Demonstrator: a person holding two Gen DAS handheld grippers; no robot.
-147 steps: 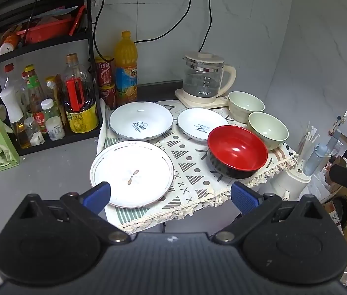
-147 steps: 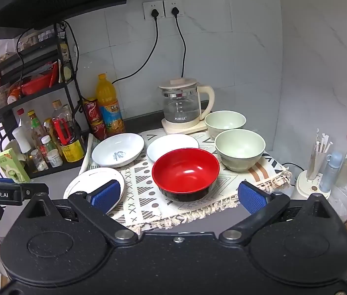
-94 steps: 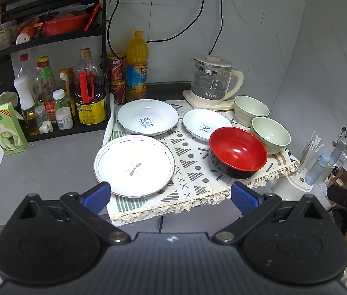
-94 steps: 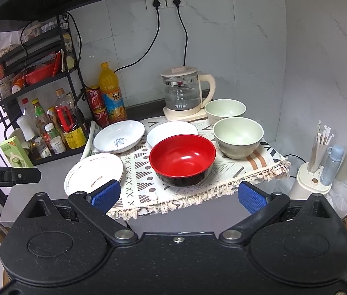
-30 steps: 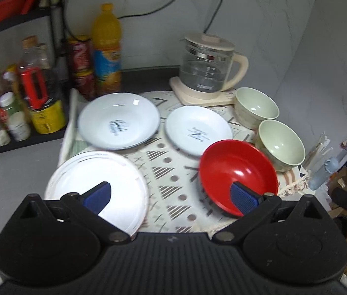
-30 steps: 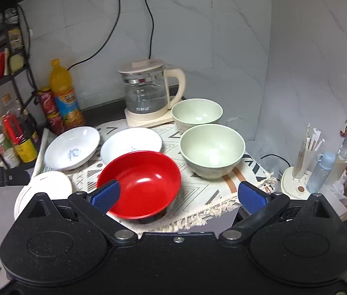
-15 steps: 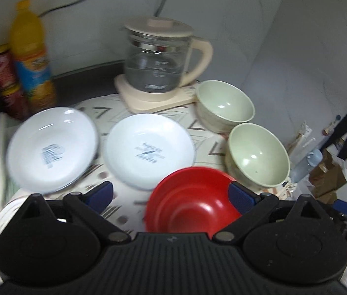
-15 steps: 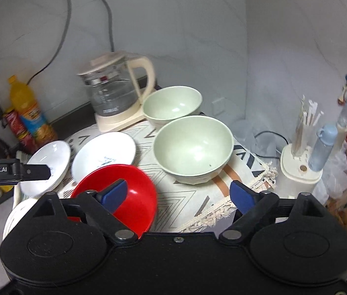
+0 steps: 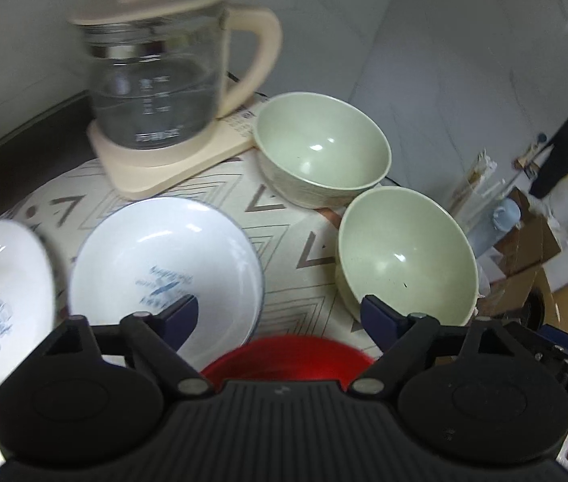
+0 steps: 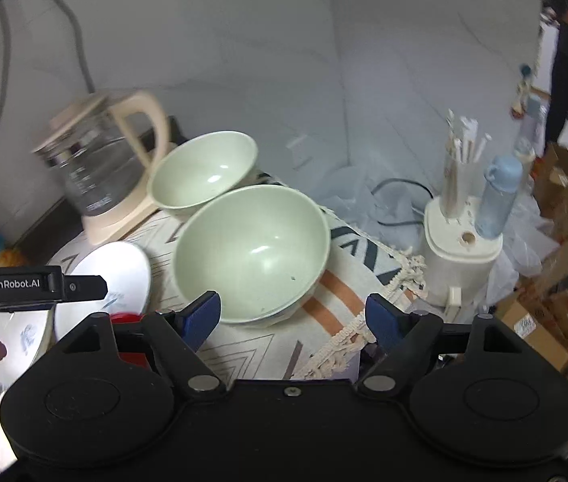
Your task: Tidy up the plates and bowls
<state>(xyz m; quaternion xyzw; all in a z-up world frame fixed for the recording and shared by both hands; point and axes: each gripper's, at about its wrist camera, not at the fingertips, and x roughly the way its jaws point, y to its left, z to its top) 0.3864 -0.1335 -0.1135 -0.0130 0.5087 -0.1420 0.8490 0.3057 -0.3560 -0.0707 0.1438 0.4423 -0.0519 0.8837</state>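
Nothing stacked yet: two green bowls [image 9: 406, 257] at 2 o'clock, white plates [image 9: 163, 257] at 9, red bowl [image 9: 288, 355] nearest, all separate on cloth [image 9: 284, 217]. Left gripper [image 9: 279, 313] and right gripper [image 10: 290, 313] closing, jaws apart, nothing clamped.

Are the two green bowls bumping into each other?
Cannot tell. In the left wrist view the far green bowl and near green bowl look nearly rim to rim; the right wrist view overlaps them.

Two pale green bowls [image 9: 321, 148] [image 9: 406, 259] are sitting upright and empty, side by side on the patterned cloth. A red bowl [image 9: 288, 355] is lying nearest the camera, while two white plates [image 9: 165, 259] [image 9: 0, 293] with blue markings are resting to its left.
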